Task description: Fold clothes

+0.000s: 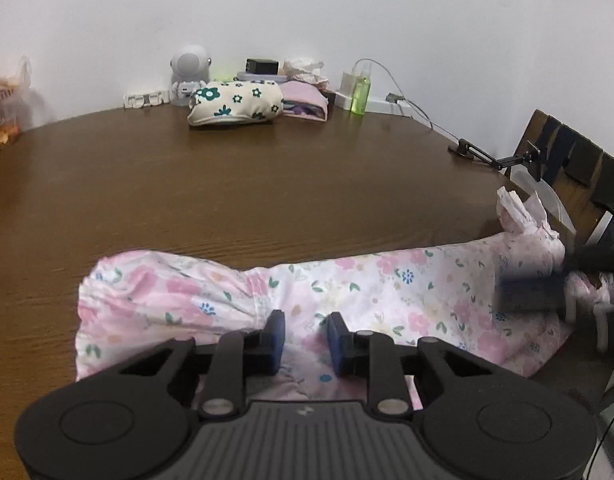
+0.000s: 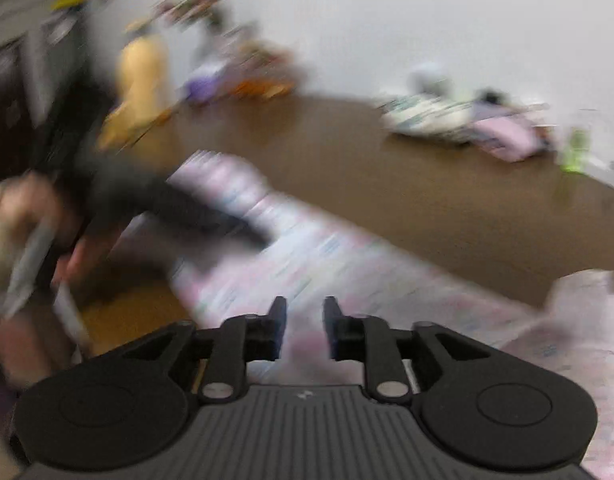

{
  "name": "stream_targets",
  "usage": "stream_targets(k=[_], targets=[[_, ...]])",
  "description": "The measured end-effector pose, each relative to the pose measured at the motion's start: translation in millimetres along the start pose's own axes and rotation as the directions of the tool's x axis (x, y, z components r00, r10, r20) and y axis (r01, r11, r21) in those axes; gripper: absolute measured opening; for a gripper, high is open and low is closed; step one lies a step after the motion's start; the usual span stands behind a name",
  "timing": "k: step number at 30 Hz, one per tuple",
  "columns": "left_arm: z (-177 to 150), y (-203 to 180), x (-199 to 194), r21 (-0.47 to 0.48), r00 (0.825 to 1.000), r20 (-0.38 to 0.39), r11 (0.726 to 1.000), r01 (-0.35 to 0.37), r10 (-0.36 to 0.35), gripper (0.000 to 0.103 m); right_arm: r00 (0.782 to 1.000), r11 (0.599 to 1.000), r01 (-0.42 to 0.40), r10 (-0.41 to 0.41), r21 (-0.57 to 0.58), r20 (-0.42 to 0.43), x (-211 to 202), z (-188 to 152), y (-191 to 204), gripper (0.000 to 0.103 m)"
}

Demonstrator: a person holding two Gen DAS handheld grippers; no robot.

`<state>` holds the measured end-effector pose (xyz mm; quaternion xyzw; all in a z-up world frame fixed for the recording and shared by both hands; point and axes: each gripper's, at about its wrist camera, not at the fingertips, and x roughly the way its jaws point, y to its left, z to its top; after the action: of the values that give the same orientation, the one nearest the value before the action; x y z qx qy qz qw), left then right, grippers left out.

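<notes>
Pink floral garment (image 1: pixel 347 292) lies stretched across the near edge of your brown wooden table (image 1: pixel 267 184), one bunched end at the left and a ruffled end at the right. Your left gripper (image 1: pixel 305 334) hovers over its middle with a gap between the blue pads and nothing pinched. Your right gripper (image 2: pixel 305 322) sits above the same cloth in a badly blurred view, jaws parted, nothing visibly clamped. Against the far wall sit a folded cream flowered piece (image 1: pixel 235 102) and a green bottle (image 1: pixel 361 94).
</notes>
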<state>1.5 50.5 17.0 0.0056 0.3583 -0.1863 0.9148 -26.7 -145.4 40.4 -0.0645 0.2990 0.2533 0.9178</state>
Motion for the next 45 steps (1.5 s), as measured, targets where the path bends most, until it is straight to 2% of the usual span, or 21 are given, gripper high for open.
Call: stream_targets(k=[2,5,7,9,12,15,16,18,20,22,25,28,31,32,33,34,35,37,40,42,45], targets=[[-3,-4,-3,0.009,1.0,0.003,1.0,-0.023,0.023,0.022,0.995,0.995,0.09,-0.092,0.044,0.032,4,13,-9,0.029],[-13,-14,-8,0.066,0.996,0.022,0.994,-0.084,0.083,0.022,0.978,0.978,0.207,-0.207,0.008,-0.03,32,15,-13,0.032],[-19,-12,-12,0.049,0.994,0.037,0.994,-0.103,0.101,0.022,0.969,0.971,0.24,-0.239,0.01,-0.063,37,3,-20,0.032],[-25,-10,-17,0.024,0.993,0.044,0.994,-0.111,0.109,0.022,0.962,0.964,0.264,-0.261,0.031,-0.081,34,-10,-27,0.043],[-27,-8,-23,-0.022,0.992,0.033,0.992,-0.121,0.122,0.022,0.96,0.956,0.272,-0.263,0.105,-0.099,15,-20,-42,0.046],[-18,-4,-33,-0.069,0.995,0.009,0.992,-0.103,0.104,0.023,0.994,0.982,0.106,-0.099,0.153,-0.056,-23,-11,-67,0.049],[-13,-3,-37,-0.087,0.996,0.016,0.993,-0.085,0.087,0.028,0.996,0.991,0.079,-0.075,0.108,-0.042,-37,-5,-77,0.052],[-3,-7,-36,-0.087,0.998,0.039,0.995,-0.052,0.055,0.037,0.997,0.993,0.072,-0.076,-0.09,-0.034,-57,11,-99,0.075],[5,-12,-30,-0.072,0.998,0.052,0.997,-0.029,0.032,0.038,0.997,0.946,0.033,-0.056,-0.324,-0.061,-62,25,-124,0.084],[9,-20,-19,-0.053,0.999,0.032,0.998,-0.016,0.018,0.038,0.982,0.917,-0.072,-0.003,-0.391,-0.188,-43,45,-153,0.084],[11,-30,-6,-0.039,1.0,0.0,0.999,-0.006,0.006,0.038,0.934,0.885,-0.229,0.082,-0.406,-0.348,1,64,-181,0.084],[6,-31,-3,-0.039,1.0,-0.017,0.999,-0.009,0.008,0.038,0.884,0.836,-0.346,0.139,-0.427,-0.445,34,69,-193,0.079],[3,-31,-4,-0.036,0.999,-0.029,0.999,-0.02,0.019,0.038,0.835,0.801,-0.426,0.169,-0.42,-0.524,53,65,-199,0.066],[3,-30,-4,-0.037,0.999,-0.036,0.999,-0.029,0.028,0.038,0.816,0.79,-0.456,0.187,-0.409,-0.548,59,63,-201,0.05],[2,-30,-4,-0.038,0.998,-0.043,0.999,-0.038,0.036,0.038,0.799,0.782,-0.479,0.199,-0.399,-0.567,63,61,-203,0.024],[2,-29,-4,-0.04,0.998,-0.049,0.998,-0.045,0.043,0.038,0.789,0.776,-0.497,0.22,-0.387,-0.574,65,59,-203,0.02],[1,-29,-5,-0.042,0.998,-0.052,0.998,-0.046,0.044,0.038,0.785,0.769,-0.509,0.231,-0.386,-0.575,64,59,-202,0.008],[1,-28,-5,-0.039,0.997,-0.066,0.998,-0.052,0.049,0.038,0.8,0.75,-0.494,0.194,-0.44,-0.567,52,56,-195,0.004],[1,-30,-4,-0.026,0.995,-0.082,0.998,-0.063,0.06,0.038,0.884,0.734,-0.396,0.142,-0.552,-0.445,7,54,-179,0.003],[0,-31,-4,-0.013,0.994,-0.088,0.998,-0.063,0.061,0.038,0.928,0.725,-0.318,0.105,-0.611,-0.358,-29,47,-164,0.003],[0,-33,-5,0.007,0.993,-0.097,0.998,-0.063,0.063,0.038,0.953,0.643,-0.207,-0.037,-0.738,-0.299,-61,2,-126,0.003]])
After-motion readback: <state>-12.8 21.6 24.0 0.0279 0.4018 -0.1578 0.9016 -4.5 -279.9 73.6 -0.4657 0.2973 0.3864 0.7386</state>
